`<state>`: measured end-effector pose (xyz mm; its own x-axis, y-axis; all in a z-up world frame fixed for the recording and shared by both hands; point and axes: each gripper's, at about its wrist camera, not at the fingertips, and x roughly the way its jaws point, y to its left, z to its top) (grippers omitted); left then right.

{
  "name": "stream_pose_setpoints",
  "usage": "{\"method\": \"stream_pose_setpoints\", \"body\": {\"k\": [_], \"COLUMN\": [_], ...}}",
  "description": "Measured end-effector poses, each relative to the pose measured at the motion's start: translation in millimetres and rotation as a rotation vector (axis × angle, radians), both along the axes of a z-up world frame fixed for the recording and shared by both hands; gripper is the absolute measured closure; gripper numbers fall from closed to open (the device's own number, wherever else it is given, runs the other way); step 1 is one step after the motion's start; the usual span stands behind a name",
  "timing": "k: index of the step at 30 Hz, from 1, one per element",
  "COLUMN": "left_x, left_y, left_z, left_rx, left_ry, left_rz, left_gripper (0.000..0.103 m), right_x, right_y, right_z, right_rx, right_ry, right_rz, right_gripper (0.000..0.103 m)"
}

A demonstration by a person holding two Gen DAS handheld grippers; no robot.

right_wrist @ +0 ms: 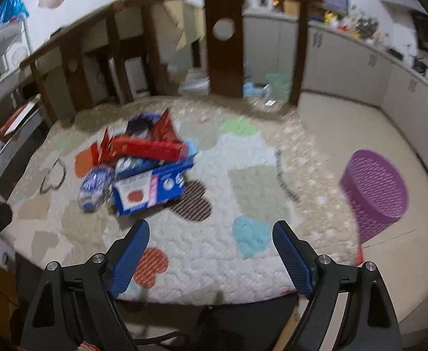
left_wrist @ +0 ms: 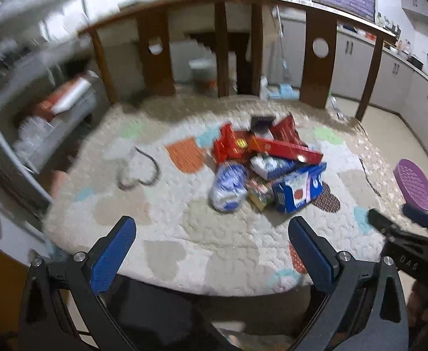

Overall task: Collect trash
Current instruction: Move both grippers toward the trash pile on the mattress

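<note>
Nearest in each wrist view are the tools themselves. The left hand-held gripper [left_wrist: 212,245] has its blue pads spread wide with nothing between them, and the right hand-held gripper [right_wrist: 211,250] is likewise spread and empty. Both hang above the near edge of a quilted rug [left_wrist: 184,234] patterned with coloured hearts, pointing steeply down and forward.

Further out on the rug lies the trash pile [left_wrist: 266,166]: a crumpled blue-and-white wrapper [left_wrist: 228,184] at its near left, a blue carton [left_wrist: 298,188] at its near right, a long red box [left_wrist: 284,147] across the middle, and red packets behind. From the left gripper the pile sits almost straight ahead, slightly right; from the right gripper it lies ahead and clearly to the left. Both are well apart from it. By my reading the left hand has the straighter reach, while the right is nearer the purple basket [right_wrist: 374,187], which stands at the rug's right edge and probably serves as the bin. The red box's long axis runs left to right across both views, so jaws would close across its narrow side.

The packaging print is too blurred to read; no brand can be made out. Only the letters "DAS" [left_wrist: 408,261] show on the body of the right tool.

Beyond stand dark wooden table legs [left_wrist: 319,58] and grey cabinets [right_wrist: 345,58].
</note>
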<state>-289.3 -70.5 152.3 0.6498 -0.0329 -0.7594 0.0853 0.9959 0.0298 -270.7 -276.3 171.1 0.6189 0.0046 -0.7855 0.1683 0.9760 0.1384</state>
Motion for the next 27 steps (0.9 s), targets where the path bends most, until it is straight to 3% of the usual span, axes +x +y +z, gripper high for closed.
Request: {"method": "stream_pose_setpoints", "body": {"k": [4,8,14,20,27], "left_x": [43.0,80.9,122.6,158.4,199.1], "left_y": [6.6,1.4,-17.3,-28.8,-30.4], "left_z": [-38.7,-70.5,-101.6,-117.2,-112.1], "left_rx": [-0.03,0.001,-0.002,-0.04,-0.058], "left_ry": [0.089,0.134,0.197,0.236,0.19], "left_rz": [0.0,-0.018,-0.068,-0.075,-0.039], "left_gripper": [0.0,0.003,0.011,0.017,0.017], "right_x": [28.8,61.1,106.3,141.2,184.5], "right_y": [8.2,19.6,35.2,31.0,4.5], "right_z": [-31.1,-56.7,-79.6,-77.1,-74.8], "right_rx": [0.064,0.108,0.191,0.202,0.162], "right_ry": [0.073,0.115,0.172,0.152,0.144], "right_rz": [0.093,0.175,0.238,0.221,0.115], "right_gripper": [0.024,0.034,0.035,0.035,0.035]}}
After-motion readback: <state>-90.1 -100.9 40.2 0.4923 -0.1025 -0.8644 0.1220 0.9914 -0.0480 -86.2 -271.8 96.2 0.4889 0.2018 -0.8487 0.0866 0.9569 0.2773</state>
